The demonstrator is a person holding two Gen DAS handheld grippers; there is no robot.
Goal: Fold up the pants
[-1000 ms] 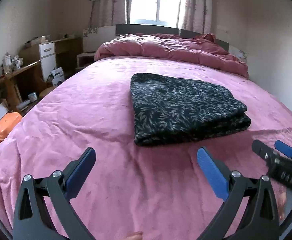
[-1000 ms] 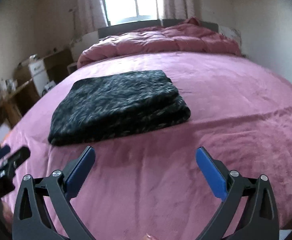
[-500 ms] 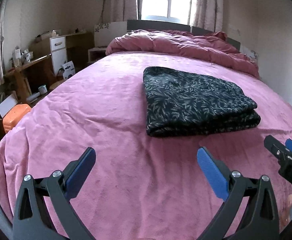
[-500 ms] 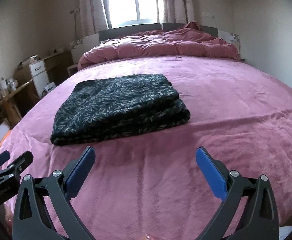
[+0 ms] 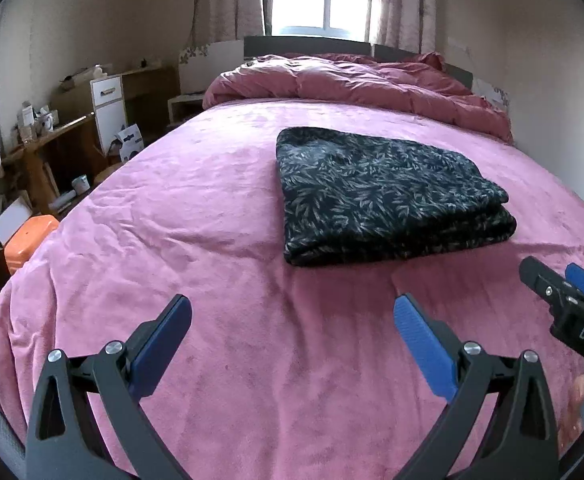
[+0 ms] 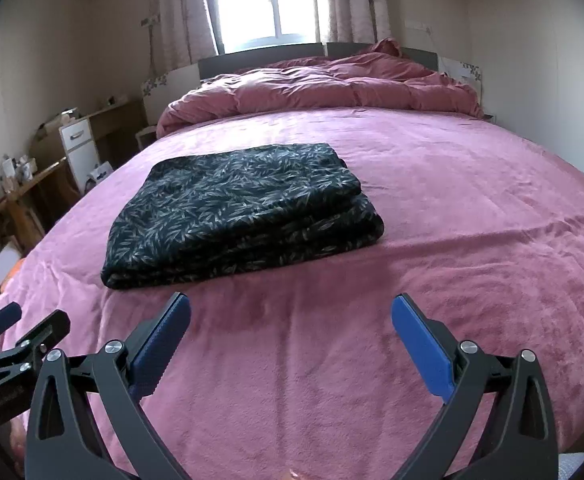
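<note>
The dark leaf-print pants (image 5: 384, 196) lie folded in a flat stack on the pink bed cover (image 5: 195, 208); they also show in the right wrist view (image 6: 235, 212). My left gripper (image 5: 292, 320) is open and empty, held above the cover well short of the pants. My right gripper (image 6: 290, 320) is open and empty, also short of the pants. The right gripper shows at the right edge of the left wrist view (image 5: 564, 300). The left gripper shows at the left edge of the right wrist view (image 6: 15, 336).
A rumpled pink duvet (image 5: 352, 84) lies at the head of the bed under the window. A wooden desk with clutter (image 5: 39, 136), a white drawer unit (image 5: 109, 108) and an orange case (image 5: 27, 240) stand left of the bed.
Both grippers have drawn back and lifted slightly from the pants and both views have steadied. The pants have not moved. Both grippers stay open.
</note>
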